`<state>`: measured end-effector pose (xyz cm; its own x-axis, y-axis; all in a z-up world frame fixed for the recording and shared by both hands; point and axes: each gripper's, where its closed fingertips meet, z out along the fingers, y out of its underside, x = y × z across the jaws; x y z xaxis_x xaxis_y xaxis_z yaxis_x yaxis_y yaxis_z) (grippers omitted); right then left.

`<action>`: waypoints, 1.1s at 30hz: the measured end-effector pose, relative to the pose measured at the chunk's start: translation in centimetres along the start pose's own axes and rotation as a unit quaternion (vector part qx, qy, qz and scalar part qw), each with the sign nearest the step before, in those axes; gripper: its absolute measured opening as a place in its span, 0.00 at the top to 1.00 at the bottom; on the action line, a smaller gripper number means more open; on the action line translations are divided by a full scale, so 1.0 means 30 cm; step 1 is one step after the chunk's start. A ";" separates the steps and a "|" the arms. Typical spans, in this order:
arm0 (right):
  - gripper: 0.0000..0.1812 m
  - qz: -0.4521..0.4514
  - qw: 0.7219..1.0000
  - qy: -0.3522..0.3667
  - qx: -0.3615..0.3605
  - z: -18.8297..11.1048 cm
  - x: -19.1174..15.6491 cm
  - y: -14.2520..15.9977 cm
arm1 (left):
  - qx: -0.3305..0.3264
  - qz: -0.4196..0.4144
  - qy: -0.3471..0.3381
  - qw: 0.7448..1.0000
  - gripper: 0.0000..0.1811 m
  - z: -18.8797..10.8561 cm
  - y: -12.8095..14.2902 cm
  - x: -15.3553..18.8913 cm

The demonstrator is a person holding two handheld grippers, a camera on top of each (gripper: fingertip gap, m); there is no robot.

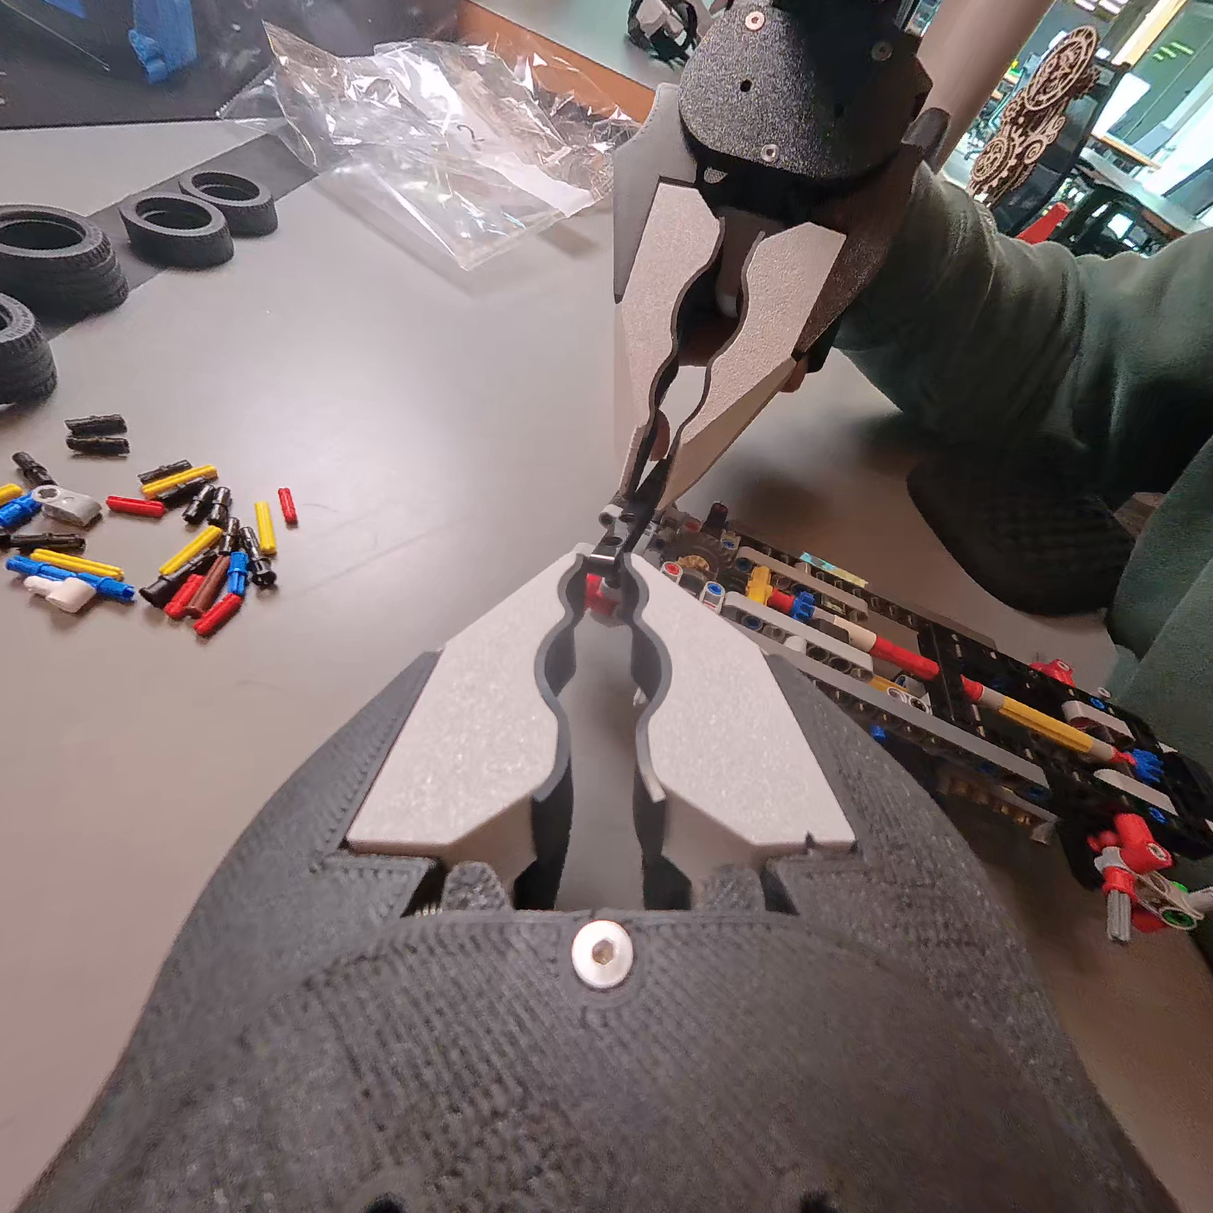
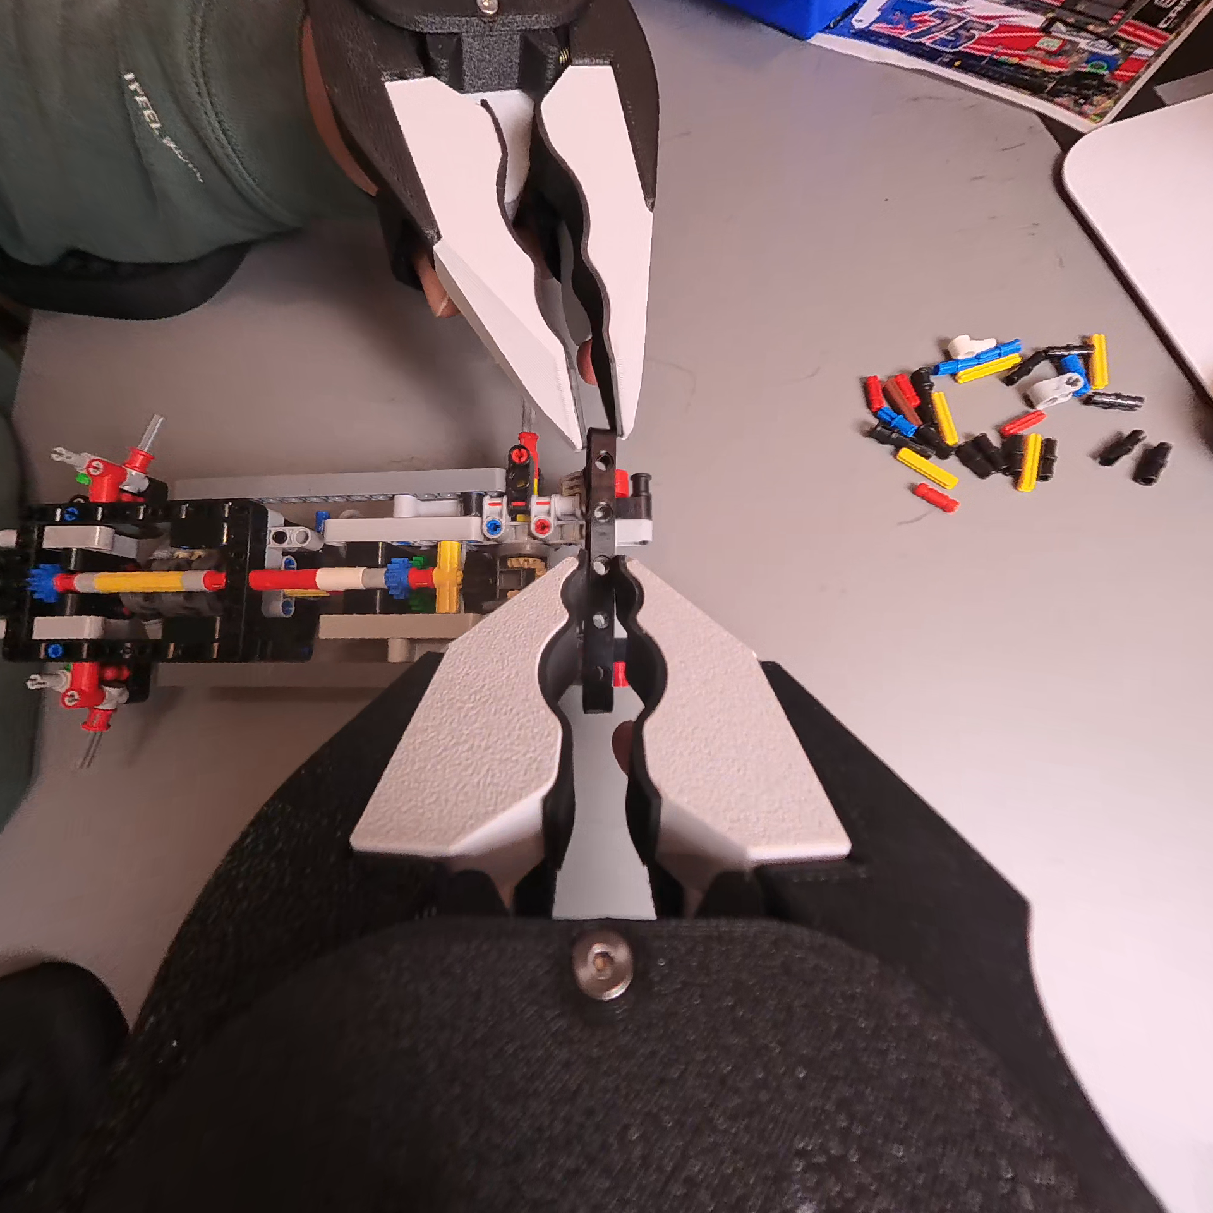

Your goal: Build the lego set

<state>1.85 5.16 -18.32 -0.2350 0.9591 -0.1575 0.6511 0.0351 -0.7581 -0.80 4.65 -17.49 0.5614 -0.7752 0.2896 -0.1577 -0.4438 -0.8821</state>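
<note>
A long lego chassis point(image 2: 197, 577) of black, grey, red and yellow parts lies on the grey table; it also shows in the left wrist view point(image 1: 853, 656). A black beam with holes point(image 2: 600, 512) stands across the chassis's near end. My right gripper point(image 2: 600, 564) is shut on the beam's middle. My left gripper point(image 2: 598, 433) comes from the far side and is shut on the beam's other end. In the left wrist view my left gripper point(image 1: 605, 566) pinches the beam point(image 1: 630, 532), and my right gripper point(image 1: 640, 509) grips it from above.
A pile of loose pins and axles point(image 1: 164, 538) lies on the table, also in the right wrist view point(image 2: 984, 420). Black tyres point(image 1: 177, 226) and a clear plastic bag point(image 1: 446, 144) lie farther off. An instruction booklet point(image 2: 1017, 46) lies at the back. A green sleeve point(image 1: 1050, 361) rests on the table. The tips of both grippers are at nearly the same place.
</note>
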 end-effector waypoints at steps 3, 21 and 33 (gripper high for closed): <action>0.98 -0.002 1.000 0.007 -0.001 -0.001 -0.006 0.003 | -0.002 0.003 0.002 1.000 0.96 0.001 0.002 0.005; 0.98 -0.085 0.992 0.086 0.027 0.014 -0.033 0.027 | -0.011 0.040 -0.014 0.999 0.96 0.001 0.022 0.031; 0.98 -0.081 0.992 0.085 0.036 0.019 -0.049 0.026 | -0.037 -0.215 0.062 0.974 0.75 -0.101 0.110 0.057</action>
<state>2.29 3.62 -19.03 -0.2039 0.9762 0.0738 0.5609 0.1782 -0.8085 -2.82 0.51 -18.79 0.4860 -0.5565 0.6739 0.0098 -0.7675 -0.6409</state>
